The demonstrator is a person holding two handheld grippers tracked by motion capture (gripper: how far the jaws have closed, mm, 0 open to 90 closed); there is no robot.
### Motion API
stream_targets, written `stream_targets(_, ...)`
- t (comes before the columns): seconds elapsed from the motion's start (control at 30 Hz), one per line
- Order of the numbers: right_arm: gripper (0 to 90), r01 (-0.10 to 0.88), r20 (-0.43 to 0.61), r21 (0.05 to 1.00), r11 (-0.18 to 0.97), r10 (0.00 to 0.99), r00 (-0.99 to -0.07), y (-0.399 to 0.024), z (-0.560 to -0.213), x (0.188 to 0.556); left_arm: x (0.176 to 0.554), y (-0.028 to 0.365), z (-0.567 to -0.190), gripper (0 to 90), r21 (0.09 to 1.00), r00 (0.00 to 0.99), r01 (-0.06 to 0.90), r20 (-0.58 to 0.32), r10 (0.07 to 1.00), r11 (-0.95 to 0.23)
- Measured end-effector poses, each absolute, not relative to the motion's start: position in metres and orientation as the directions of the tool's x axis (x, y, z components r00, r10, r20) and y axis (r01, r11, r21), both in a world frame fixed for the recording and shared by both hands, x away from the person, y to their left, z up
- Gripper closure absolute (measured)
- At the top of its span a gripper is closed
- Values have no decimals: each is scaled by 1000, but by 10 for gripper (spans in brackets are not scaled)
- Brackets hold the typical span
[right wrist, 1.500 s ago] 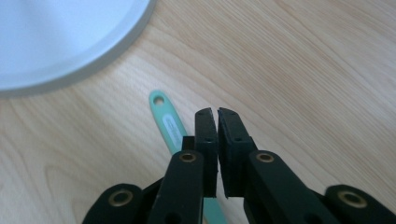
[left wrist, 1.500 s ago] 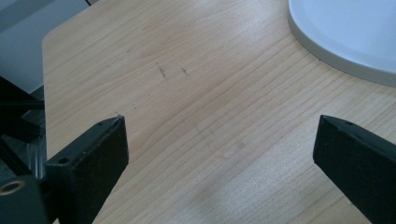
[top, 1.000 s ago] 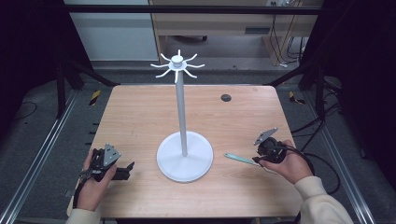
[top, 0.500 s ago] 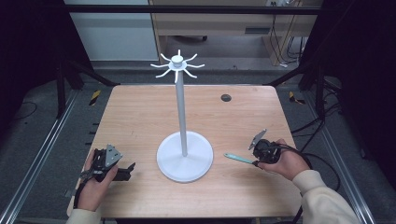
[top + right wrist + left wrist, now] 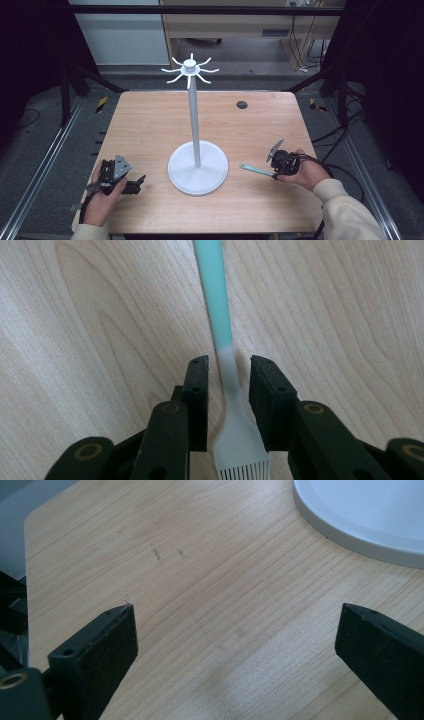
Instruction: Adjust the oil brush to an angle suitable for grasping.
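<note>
The wooden table (image 5: 150, 125) carries a white hook stand (image 5: 196, 150) at its centre. From the stand's base, the right gripper (image 5: 278, 162) lies at 3 o'clock and the left gripper (image 5: 134, 184) at 8 o'clock.

Right gripper (image 5: 229, 371): jaws narrowed on either side of a silicone brush (image 5: 220, 325), slight gaps visible, no firm pinch. The turquoise handle extends toward 12 o'clock; the pale bristle head sits at 6 o'clock.

Left gripper (image 5: 235, 630): jaws spread wide over bare wood.
</note>
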State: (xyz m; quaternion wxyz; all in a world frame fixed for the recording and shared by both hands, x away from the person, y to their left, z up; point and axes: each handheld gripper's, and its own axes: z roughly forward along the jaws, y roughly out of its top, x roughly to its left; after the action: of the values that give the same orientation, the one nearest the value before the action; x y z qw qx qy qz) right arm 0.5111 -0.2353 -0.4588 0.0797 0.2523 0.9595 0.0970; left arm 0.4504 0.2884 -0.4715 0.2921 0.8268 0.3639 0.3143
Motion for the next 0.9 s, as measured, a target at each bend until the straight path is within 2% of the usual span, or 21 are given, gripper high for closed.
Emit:
stream_targets(0.63,757,428,-83,187,884,449,-890,-220,-463,522,450,287,-472,31,701,548,418,313,775,-578)
stream_targets(0.9,763,443,-65,182,878,460,-886,-219,-464,524,450,287,-472,31,698,552,418,313,773,-581)
